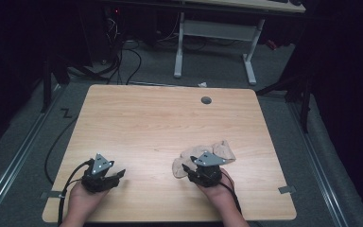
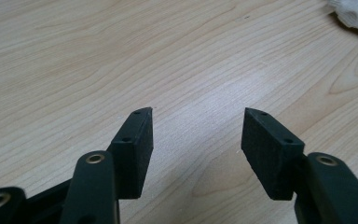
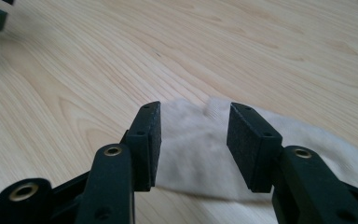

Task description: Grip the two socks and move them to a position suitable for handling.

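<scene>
Your left gripper (image 1: 121, 174) sits low over the near left part of the pale wood-grain worktop (image 1: 146, 118), held in your left hand (image 1: 82, 198). Its black fingers (image 2: 137, 149) stand wide apart with nothing between them; beyond their tips there is just bare wood. Far off past the right finger, at the upper right corner of the left gripper view, a scrap of the crumpled cream-coloured cloth (image 2: 356, 11) lies on the worktop, well apart from these fingers.

Your right gripper (image 1: 185, 168) is held in your right hand (image 1: 220, 191) over the near right part of the worktop. Its black fingers (image 3: 148, 140) are spread open, and they press on nothing. The cloth (image 3: 196, 149) lies flat on the wood directly under and between them: its near edge passes below the finger bases, and its far rounded edge ends just beyond the fingertips. More of the fabric runs out past the right finger. Whether the finger undersides touch the fabric you cannot tell from these views.

In the high view the cloth (image 1: 220, 150) spreads from just under the right gripper's grey three-cornered plate (image 1: 208, 159) away to the far right of the fingers, in a loose crumpled heap.

Farther on, past both sets of fingers, a small round grey cable port (image 1: 206, 100) sits near the worktop's far edge.
</scene>
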Action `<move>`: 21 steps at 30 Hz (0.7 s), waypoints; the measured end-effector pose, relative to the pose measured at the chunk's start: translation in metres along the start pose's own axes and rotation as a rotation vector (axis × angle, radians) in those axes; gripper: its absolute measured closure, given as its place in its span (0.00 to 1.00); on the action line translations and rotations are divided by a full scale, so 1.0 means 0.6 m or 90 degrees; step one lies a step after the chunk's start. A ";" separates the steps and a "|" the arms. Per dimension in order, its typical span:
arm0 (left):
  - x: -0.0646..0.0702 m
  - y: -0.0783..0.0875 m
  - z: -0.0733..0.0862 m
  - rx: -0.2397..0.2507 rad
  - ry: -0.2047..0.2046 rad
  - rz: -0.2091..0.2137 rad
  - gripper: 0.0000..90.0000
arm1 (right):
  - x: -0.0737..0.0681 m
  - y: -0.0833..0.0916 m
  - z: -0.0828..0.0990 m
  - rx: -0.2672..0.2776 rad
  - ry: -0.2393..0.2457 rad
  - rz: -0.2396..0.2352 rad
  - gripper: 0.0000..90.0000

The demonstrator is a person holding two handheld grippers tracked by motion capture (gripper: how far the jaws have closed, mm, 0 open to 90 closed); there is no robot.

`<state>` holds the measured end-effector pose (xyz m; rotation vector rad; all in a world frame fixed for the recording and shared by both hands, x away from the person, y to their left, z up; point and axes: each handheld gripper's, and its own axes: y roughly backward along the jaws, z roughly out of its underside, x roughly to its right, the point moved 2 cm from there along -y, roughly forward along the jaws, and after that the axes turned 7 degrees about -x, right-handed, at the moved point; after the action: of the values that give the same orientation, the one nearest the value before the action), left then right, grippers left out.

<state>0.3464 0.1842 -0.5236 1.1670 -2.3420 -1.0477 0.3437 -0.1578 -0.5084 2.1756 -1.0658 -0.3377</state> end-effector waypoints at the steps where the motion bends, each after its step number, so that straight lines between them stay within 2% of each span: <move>1: 0.001 0.001 -0.001 0.003 0.000 0.001 0.49 | -0.005 -0.002 -0.005 0.001 0.005 -0.003 0.61; 4: 0.003 0.002 -0.002 0.007 -0.002 0.005 0.49 | -0.025 -0.016 -0.021 -0.005 0.022 -0.006 0.58; 7: 0.004 0.002 -0.002 0.005 -0.004 0.005 0.49 | -0.033 -0.026 -0.026 -0.011 0.024 -0.011 0.57; 9: 0.005 0.002 -0.001 0.005 -0.004 0.006 0.49 | -0.042 -0.040 -0.027 -0.030 0.036 -0.010 0.57; 12: 0.005 0.003 -0.001 0.007 -0.003 0.008 0.49 | -0.042 -0.045 -0.025 -0.042 0.039 -0.011 0.56; 14: 0.006 0.001 -0.002 0.002 -0.005 0.009 0.49 | -0.039 -0.048 -0.016 -0.060 0.026 -0.024 0.55; 19: 0.011 -0.002 -0.005 0.002 -0.008 0.010 0.49 | -0.032 -0.053 -0.005 -0.076 0.014 -0.030 0.54; 20: 0.012 -0.002 -0.005 0.001 -0.011 0.010 0.49 | -0.030 -0.053 0.001 -0.080 0.001 -0.036 0.54; 21: 0.012 -0.003 -0.005 0.000 -0.013 0.012 0.49 | -0.029 -0.053 0.002 -0.084 0.006 -0.034 0.54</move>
<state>0.3446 0.1761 -0.5229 1.1380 -2.3638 -1.0569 0.3509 -0.1310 -0.5319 2.0886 -0.9543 -0.4101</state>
